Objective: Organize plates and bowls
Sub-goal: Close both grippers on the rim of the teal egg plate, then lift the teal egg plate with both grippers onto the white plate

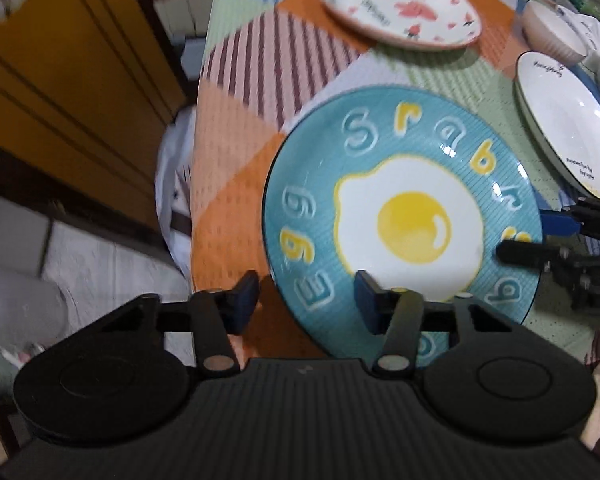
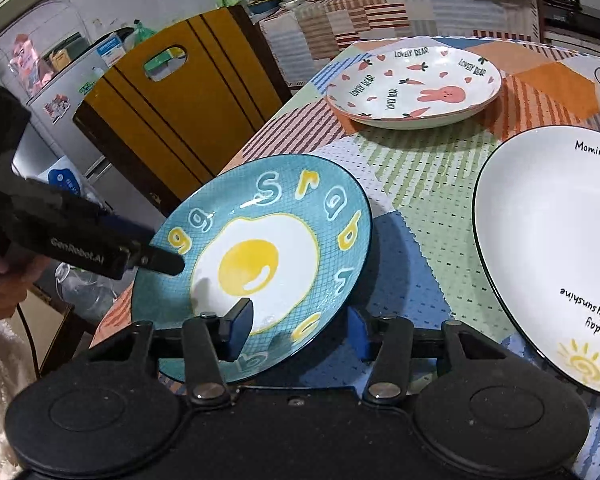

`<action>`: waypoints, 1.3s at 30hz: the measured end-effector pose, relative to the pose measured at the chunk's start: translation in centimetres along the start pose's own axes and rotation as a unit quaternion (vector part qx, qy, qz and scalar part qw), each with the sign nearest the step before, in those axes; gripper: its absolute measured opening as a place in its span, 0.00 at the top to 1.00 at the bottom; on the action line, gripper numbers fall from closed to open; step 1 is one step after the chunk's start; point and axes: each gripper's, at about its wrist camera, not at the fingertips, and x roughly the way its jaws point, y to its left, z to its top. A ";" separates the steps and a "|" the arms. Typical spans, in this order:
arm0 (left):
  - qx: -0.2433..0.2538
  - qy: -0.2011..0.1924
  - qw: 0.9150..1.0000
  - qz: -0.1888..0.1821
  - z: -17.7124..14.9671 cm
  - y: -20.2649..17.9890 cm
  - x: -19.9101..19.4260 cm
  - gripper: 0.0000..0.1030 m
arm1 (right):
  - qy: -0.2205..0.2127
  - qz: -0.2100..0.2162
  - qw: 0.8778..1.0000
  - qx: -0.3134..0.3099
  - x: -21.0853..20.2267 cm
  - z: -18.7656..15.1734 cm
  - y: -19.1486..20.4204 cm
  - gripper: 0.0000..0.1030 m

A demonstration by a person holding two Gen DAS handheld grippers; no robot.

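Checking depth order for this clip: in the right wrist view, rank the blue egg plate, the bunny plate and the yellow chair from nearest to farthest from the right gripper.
1. Blue egg plate, rim between the right gripper's fingers.
2. Bunny plate, farther up the table.
3. Yellow chair, off the table's left edge; too close to call against the bunny plate.

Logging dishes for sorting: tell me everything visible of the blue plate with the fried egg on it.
The round, glossy, ceramic-looking blue plate has a fine grid texture, a dark rim, a painted fried egg at its centre and raised white and yellow letters around it. It lies empty and face up near the edge of the patchwork tablecloth. The left gripper and right gripper each straddle its rim on opposite sides; whether they press on it is unclear.
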 end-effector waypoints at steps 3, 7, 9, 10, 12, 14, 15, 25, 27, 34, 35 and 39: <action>-0.004 0.006 1.000 -0.006 0.0 0.3 0.3 0.59 | 0.006 0.002 0.999 0.040 0.5 0.0 -0.9 0.69; -0.002 0.003 1.000 -0.009 -0.1 -0.3 0.3 0.65 | 0.006 0.006 0.998 0.055 0.9 0.1 -1.4 0.77; -0.008 0.002 1.000 -0.008 -0.1 -0.3 0.3 0.65 | 0.009 0.008 0.998 0.056 1.0 0.2 -1.9 0.82; -0.014 0.002 1.000 -0.009 -0.1 -0.2 0.3 0.65 | 0.011 0.013 0.998 0.064 1.0 0.3 -2.2 0.83; -0.020 0.001 1.000 -0.010 -0.2 -0.2 0.2 0.66 | 0.015 0.016 0.997 0.072 1.1 0.5 -2.4 0.83; -0.031 0.000 0.999 -0.013 -0.1 0.0 0.2 0.65 | 0.017 0.014 0.998 0.066 1.1 0.5 -2.2 0.83; -0.040 0.003 0.999 -0.022 0.0 0.2 0.2 0.62 | 0.019 0.014 0.998 0.065 1.1 0.6 -2.1 0.82; -0.049 -0.010 0.999 0.001 -0.4 -0.5 0.0 0.68 | 0.043 0.009 0.999 0.024 1.4 1.6 -1.8 0.80; -0.052 -0.016 0.999 0.002 -0.6 -0.4 -0.2 0.70 | 0.042 0.009 0.999 0.025 1.4 1.5 -1.8 0.80; -0.014 -0.050 0.999 -0.007 -0.6 -2.3 -2.8 0.71 | 0.026 0.022 0.999 0.031 -0.3 1.0 -2.4 0.79; -0.014 -0.053 0.998 -0.016 -0.6 -2.5 -3.3 0.71 | 0.022 0.021 0.999 0.030 -0.8 1.1 -2.5 0.79; 0.006 -0.077 0.997 -0.027 -0.1 -4.3 -5.4 0.71 | 0.003 0.016 1.000 0.019 -3.6 1.5 -3.0 0.79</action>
